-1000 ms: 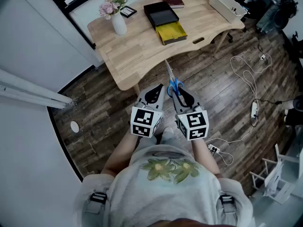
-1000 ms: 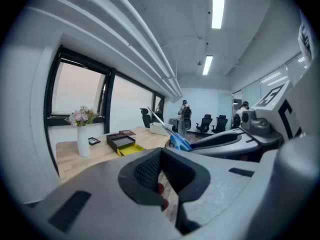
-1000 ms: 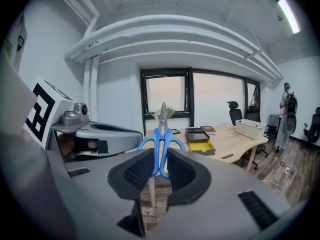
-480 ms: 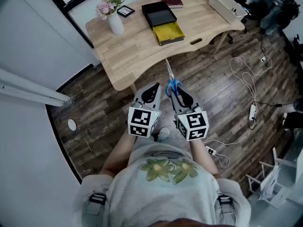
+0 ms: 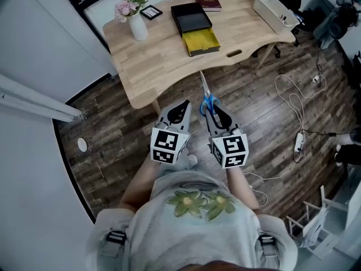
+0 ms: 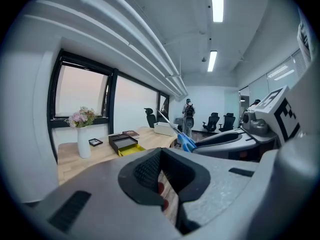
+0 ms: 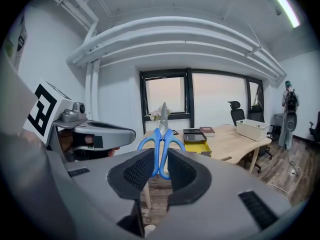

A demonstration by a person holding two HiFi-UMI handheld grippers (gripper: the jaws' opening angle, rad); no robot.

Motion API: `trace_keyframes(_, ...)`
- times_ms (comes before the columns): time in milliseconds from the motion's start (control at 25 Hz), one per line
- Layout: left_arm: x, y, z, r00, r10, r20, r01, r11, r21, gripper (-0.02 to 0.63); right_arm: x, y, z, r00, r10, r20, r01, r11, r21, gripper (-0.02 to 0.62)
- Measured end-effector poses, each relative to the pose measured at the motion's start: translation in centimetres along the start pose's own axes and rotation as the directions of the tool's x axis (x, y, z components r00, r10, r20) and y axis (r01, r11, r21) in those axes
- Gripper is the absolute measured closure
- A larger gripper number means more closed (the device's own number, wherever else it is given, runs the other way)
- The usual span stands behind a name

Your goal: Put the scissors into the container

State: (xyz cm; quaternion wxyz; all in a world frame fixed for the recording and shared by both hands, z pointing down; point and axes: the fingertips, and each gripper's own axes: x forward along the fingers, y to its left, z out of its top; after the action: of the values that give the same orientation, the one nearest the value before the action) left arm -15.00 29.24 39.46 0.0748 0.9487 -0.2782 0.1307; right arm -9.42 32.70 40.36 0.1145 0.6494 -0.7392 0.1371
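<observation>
"So, from the head view, what was I holding?"

"Your right gripper (image 5: 217, 116) was clamped on the blue handles of the scissors (image 5: 205, 92), blades pointing ahead toward the wooden table (image 5: 163, 61). Your left gripper (image 5: 183, 107), just beside it, had its jaws drawn together on nothing. Both hung over the floor, short of the table edge, so the scissors were well apart from anything on it."

"Which container did I want?"

"I couldn't tell for certain. A black tray (image 5: 192, 17) and a yellow tray (image 5: 204, 39) lay touching near the table's middle, and a white bin (image 5: 273, 9) sat at the far right corner. My guess was the yellow tray, which was open and nearest."

"And the left gripper view?"

"Its pads were closed to a slit with only floor behind, and the scissors were off to its right. That hand was free, so I'd have held it aside from the blades' path."

"The right gripper view?"

"The pads pinched the inner sides of the two loops, blades running straight out along the jaws. That hold looked slim, so the scissors could have pivoted. You'd have done well to step closer, carry them level, lower them flat into the tray, and part the jaws only once the handles rested on its bottom."
</observation>
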Motion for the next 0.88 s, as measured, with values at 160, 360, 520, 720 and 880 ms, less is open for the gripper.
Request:
trace_keyframes(160, 2.7, 1.4, 0.4, 1.0, -0.006, 0.002, 0.007, 1.0, -0.011, 0.612, 2.1, -1.7, 0.3, 1.0, 0.002, -0.004, -0.002, 1.0, -0.017, 0.515)
trace_keyframes(360, 7.3, 4.1, 0.6, 1.0, -0.02, -0.013, 0.02, 1.0, -0.022, 0.612, 5.6, -4.3, 1.2, 1.0, -0.009, -0.012, 0.009, 1.0, -0.008, 0.514)
trace_keyframes(520, 11.6, 7.1, 1.8, 1.0, -0.028, -0.013, 0.028, 0.999, -0.022, 0.612, 9.6, -6.8, 2.6, 1.0, -0.016, -0.021, 0.016, 1.0, -0.01, 0.514)
trace_keyframes(720, 16.2, 10.4, 4.0, 0.999, -0.044, -0.011, 0.043, 0.999, -0.019, 0.612, 13.8, -9.8, 5.0, 0.999, -0.046, -0.018, 0.045, 0.999, -0.016, 0.515)
trace_keyframes(880, 19.4, 12.8, 5.5, 0.997, -0.071, -0.007, 0.071, 0.997, -0.004, 0.612, 17.3, -11.9, 6.5, 0.997, -0.07, -0.018, 0.07, 0.997, -0.011, 0.514)
